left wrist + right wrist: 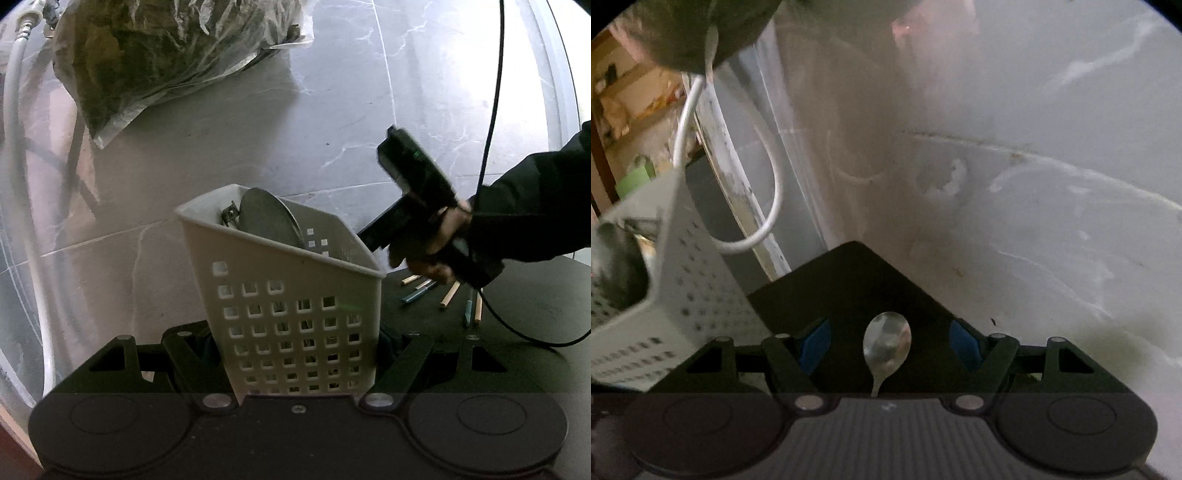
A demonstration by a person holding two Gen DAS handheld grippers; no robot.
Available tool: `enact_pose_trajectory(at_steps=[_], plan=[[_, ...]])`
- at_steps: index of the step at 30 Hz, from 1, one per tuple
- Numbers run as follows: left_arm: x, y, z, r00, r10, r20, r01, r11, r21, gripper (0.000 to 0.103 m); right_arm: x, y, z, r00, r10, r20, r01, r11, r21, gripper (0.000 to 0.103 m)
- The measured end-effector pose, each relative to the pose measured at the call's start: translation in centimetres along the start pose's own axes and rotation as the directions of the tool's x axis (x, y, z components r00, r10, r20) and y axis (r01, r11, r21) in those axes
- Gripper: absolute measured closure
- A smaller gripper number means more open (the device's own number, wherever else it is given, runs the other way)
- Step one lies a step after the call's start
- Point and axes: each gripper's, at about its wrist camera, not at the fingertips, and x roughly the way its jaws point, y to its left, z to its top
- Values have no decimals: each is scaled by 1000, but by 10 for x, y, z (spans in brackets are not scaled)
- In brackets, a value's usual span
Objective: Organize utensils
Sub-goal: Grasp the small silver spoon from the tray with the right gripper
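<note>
1. The spoon (887, 347) sat bowl-forward between your right gripper's (888, 347) blue pads (813, 346), handle running back under the body. It was steel, so I'd guess light, stiff and slick. No worry about breaking it, but it would pivot easily if pinched on the bowl.
2. Your right fingers were spread wide, with clear gaps either side of the bowl. What was holding the spoon up I honestly couldn't tell.
3. I'd say the neck or flat handle was the spot to grab, not the curved bowl.
4. Your left gripper (295, 354) was clamped on the basket (291, 306), fingers pressed against its lower sides, and it leaned a bit. Thin perforated plastic probably flexes, so squeezing gently low down looked right.
5. A round metal piece (269, 218) was already inside.
6. Further out, some pens and sticks (443, 299) lay on the black mat (535, 314), with a bag (166, 55) on the marble behind.
</note>
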Motion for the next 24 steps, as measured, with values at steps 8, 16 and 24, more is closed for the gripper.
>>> enact_pose_trajectory(at_steps=[8, 16, 24], plan=[[-2, -4, -1, 1000, 7, 0, -7, 1000, -1, 25, 23, 9, -9, 998, -35, -51, 31, 995, -91, 41], [-2, -4, -2, 1000, 5, 0, -5, 1000, -1, 25, 28, 17, -18, 995, -67, -71, 57, 990, -131, 64], [-4, -2, -2, 1000, 2, 4, -2, 1000, -1, 25, 26, 31, -18, 991, -94, -90, 79, 984, -162, 65]])
